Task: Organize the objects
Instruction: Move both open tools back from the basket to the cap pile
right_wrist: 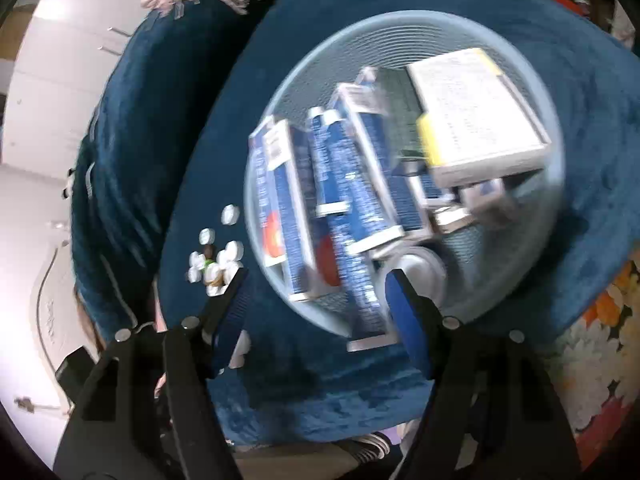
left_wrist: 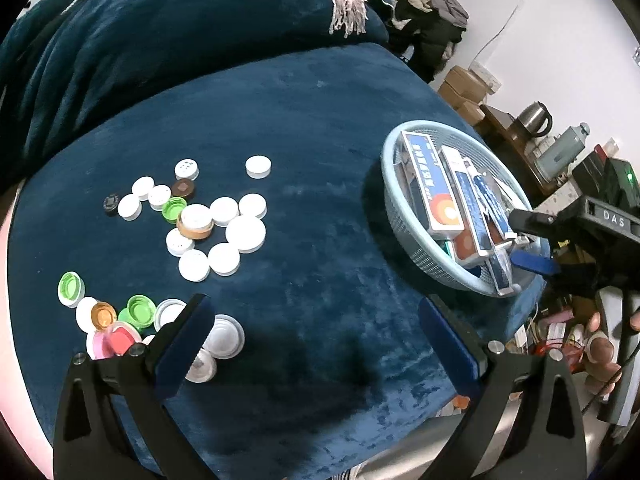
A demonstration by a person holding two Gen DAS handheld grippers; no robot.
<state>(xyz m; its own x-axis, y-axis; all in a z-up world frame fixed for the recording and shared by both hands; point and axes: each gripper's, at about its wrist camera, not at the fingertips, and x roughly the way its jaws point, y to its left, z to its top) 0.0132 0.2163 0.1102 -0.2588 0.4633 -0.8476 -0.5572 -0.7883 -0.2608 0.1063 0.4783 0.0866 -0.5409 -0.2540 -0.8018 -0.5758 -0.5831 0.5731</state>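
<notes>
A light blue round basket [left_wrist: 404, 216] [right_wrist: 304, 80] sits at the right of a dark blue velvet surface [left_wrist: 304, 128]. It holds several blue and white boxes [left_wrist: 430, 188] [right_wrist: 288, 196], tubes and a white and yellow box [right_wrist: 476, 116]. Many bottle caps, mostly white [left_wrist: 245, 233], some green [left_wrist: 141, 312] and brown, lie loose at the left. My left gripper [left_wrist: 316, 340] is open and empty over the bare front of the surface. My right gripper [right_wrist: 320, 312] [left_wrist: 528, 240] is open over the basket's near rim, with a white cap [right_wrist: 424, 272] by its right finger.
A bunched dark blue blanket with pink fringe [left_wrist: 344, 4] lies behind. Boxes, a kettle [left_wrist: 534, 118] and clutter stand off the right edge. A floral cloth [right_wrist: 600, 340] lies to the right in the right wrist view. The right wrist view is motion-blurred.
</notes>
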